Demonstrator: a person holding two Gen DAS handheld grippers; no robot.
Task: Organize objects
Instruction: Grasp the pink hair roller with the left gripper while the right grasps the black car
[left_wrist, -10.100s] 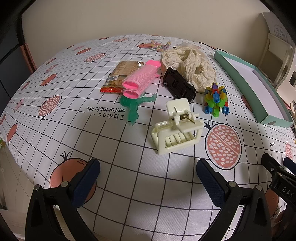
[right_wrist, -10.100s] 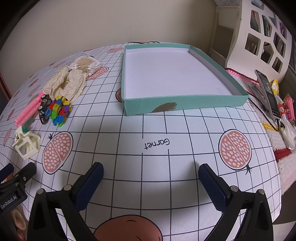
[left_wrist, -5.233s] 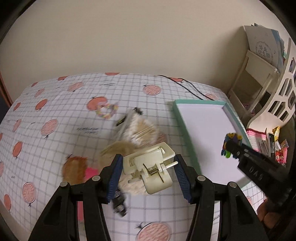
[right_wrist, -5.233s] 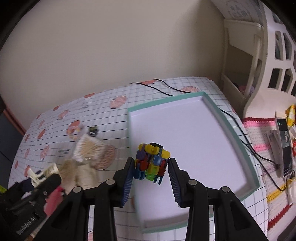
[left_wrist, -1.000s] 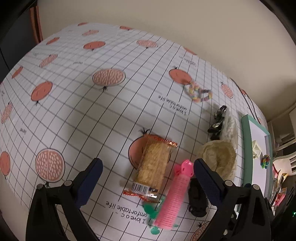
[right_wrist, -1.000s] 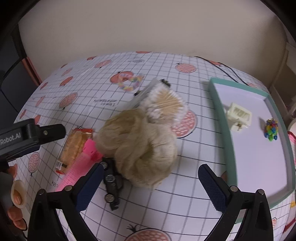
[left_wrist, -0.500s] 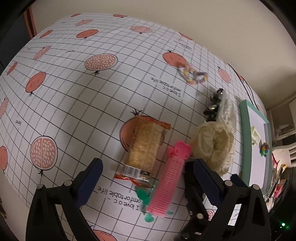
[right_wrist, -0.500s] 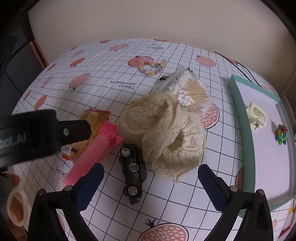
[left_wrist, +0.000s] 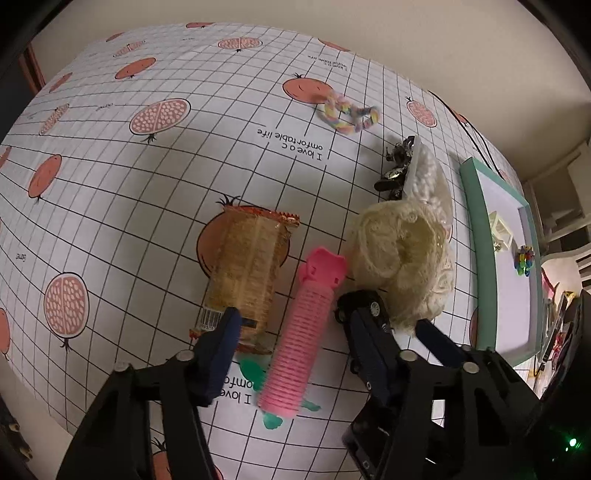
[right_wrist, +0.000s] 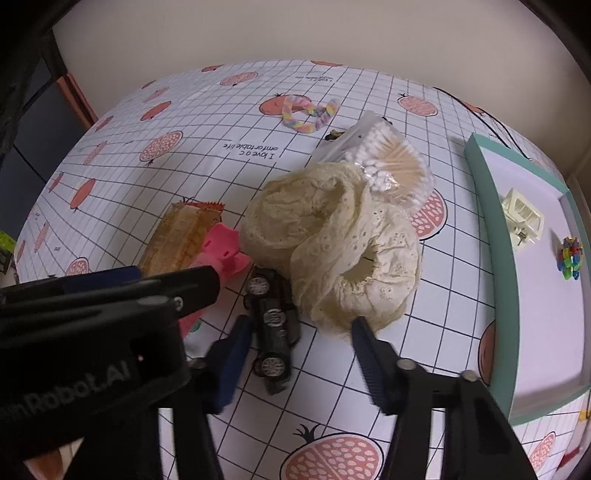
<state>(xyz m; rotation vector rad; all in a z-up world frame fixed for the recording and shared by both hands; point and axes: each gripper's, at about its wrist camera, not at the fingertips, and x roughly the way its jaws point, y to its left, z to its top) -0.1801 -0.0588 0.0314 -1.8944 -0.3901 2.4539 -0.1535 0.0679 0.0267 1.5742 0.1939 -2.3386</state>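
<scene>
My left gripper is open low over the table, its fingers astride a pink hair roller. A cracker packet lies just left of the roller. My right gripper is open too, with a black toy car between its fingers, close to the left one. A cream lace cloth touches the car's far side. The teal tray at the right holds a cream clip and a coloured block toy. The left gripper's body hides part of the roller in the right wrist view.
A bag of cotton swabs rests against the cloth's far edge. Black clips lie beside it, and a rainbow scrunchie sits farther back. A green piece pokes out under the roller. The table edge runs along the near left.
Both grippers have dropped closer to the pile. The right gripper's fingers have narrowed around the toy car, and the left's now straddle the pink roller.
</scene>
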